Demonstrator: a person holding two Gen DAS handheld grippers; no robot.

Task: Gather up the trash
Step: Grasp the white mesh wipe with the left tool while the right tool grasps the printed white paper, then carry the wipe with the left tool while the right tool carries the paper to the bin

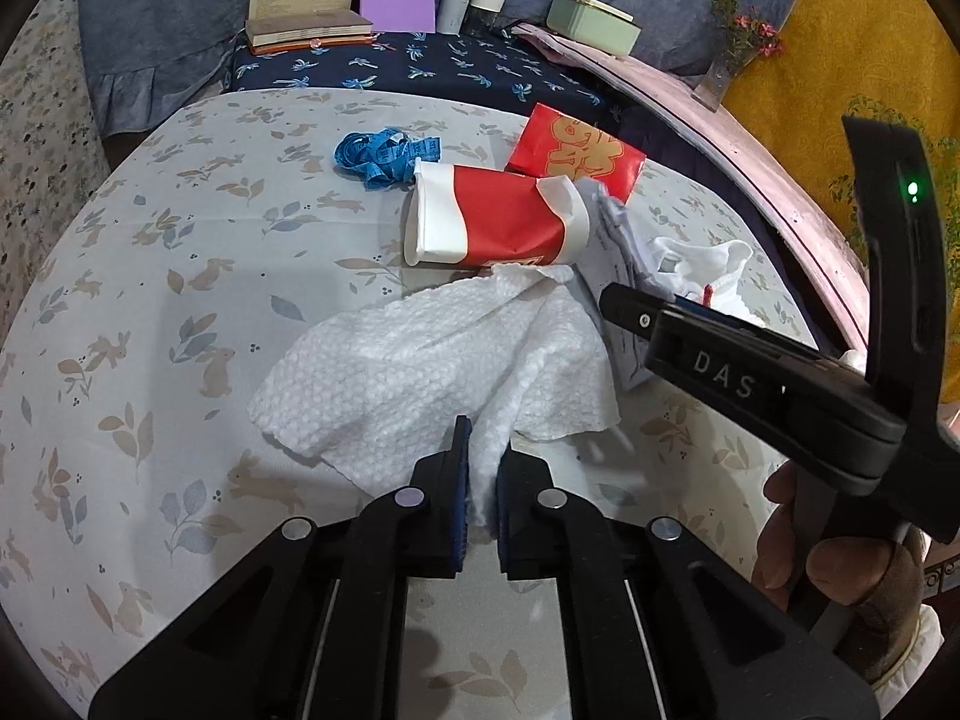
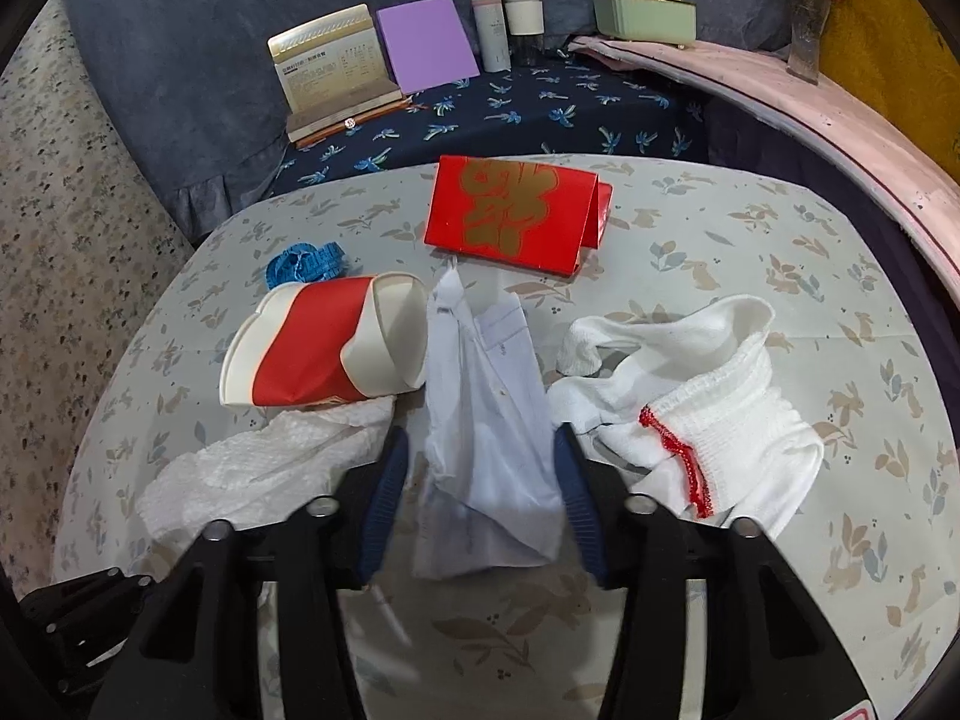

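Note:
A white paper towel (image 1: 432, 372) lies on the rabbit-print tablecloth (image 1: 180, 300), and my left gripper (image 1: 483, 480) is shut on its near edge. Behind it a crushed red-and-white paper cup (image 1: 498, 222) lies on its side. In the right wrist view, a crumpled white paper sheet (image 2: 486, 420) sits between the fingers of my right gripper (image 2: 480, 468). The jaws stand apart, with a small gap showing at the left pad. The cup (image 2: 312, 348) lies to the left of that paper, and the towel (image 2: 258, 468) is below the cup. Seen from the left wrist, the right gripper (image 1: 624, 306) hovers over the paper.
A red envelope (image 2: 510, 216) and a blue tape measure (image 2: 306, 261) lie farther back. A white sock (image 2: 708, 396) with red trim lies right of the paper. On the dark cloth behind are books (image 2: 336, 78), a purple notebook (image 2: 426, 42), two bottles (image 2: 510, 24) and a green box (image 2: 645, 15).

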